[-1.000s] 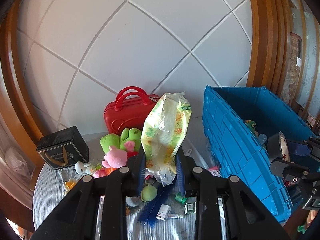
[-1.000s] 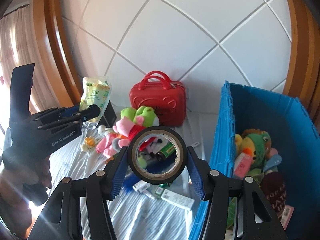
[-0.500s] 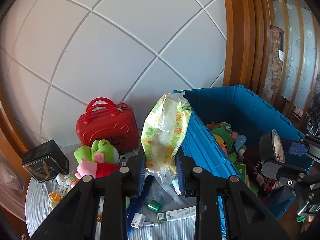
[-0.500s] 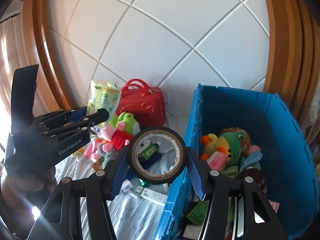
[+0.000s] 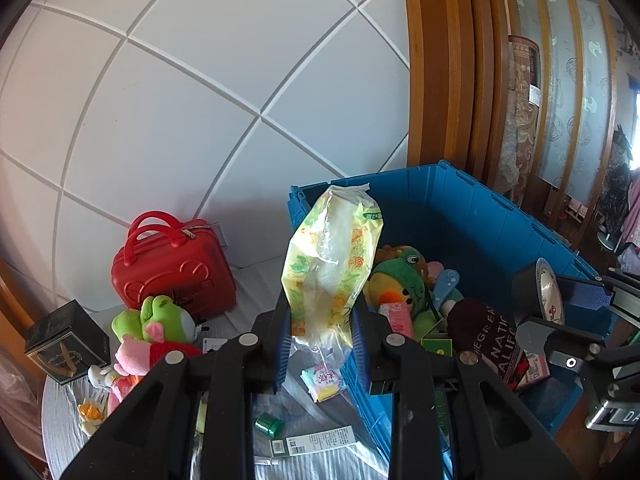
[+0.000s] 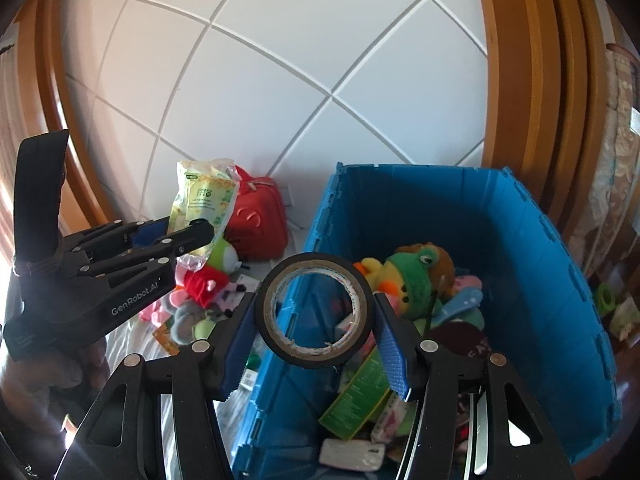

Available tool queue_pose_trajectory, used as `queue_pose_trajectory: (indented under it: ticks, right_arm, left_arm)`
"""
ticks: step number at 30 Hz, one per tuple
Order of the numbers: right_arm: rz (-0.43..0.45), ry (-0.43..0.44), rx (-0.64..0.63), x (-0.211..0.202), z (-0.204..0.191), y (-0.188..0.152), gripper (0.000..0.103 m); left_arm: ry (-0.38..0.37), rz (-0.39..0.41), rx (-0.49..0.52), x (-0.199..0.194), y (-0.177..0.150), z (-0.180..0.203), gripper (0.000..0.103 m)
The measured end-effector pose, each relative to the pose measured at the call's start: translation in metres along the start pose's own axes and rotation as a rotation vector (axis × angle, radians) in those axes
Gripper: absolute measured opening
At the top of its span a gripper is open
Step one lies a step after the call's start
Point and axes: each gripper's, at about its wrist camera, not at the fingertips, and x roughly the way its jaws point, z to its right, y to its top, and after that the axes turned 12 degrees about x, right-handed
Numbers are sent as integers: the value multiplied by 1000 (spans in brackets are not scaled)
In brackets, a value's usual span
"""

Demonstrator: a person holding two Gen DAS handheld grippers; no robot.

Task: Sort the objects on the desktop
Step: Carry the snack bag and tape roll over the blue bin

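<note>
My left gripper (image 5: 320, 340) is shut on a yellow-green plastic snack bag (image 5: 332, 264), held upright above the near left wall of the blue crate (image 5: 492, 216). In the right wrist view the same bag (image 6: 202, 204) shows at the left, in the left gripper (image 6: 176, 236). My right gripper (image 6: 316, 332) is shut on a black roll of tape (image 6: 316, 312), held over the blue crate (image 6: 532, 280) near its left wall. The tape roll (image 5: 538, 292) also appears at the right edge of the left wrist view. Inside the crate lie a green frog plush (image 6: 416, 276) and several packets.
A red mini suitcase (image 5: 172, 264), a green and pink plush (image 5: 156, 328), a black box (image 5: 66, 340), a small green cap (image 5: 270, 426) and paper packets lie on the grey table (image 5: 60, 420) left of the crate. A white panelled wall stands behind, wooden frames at the sides.
Both grippers have swung to the right with their loads. The bag and the tape roll now hang over the blue crate instead of over the cluttered table.
</note>
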Motion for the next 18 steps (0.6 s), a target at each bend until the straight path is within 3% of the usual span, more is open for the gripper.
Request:
queue_pose_trajectory:
  ticks: [18]
  right_arm:
    - [0,-95,89,2,70,6,56]
  left_arm:
    - [-101,1,64,38,36,58,26]
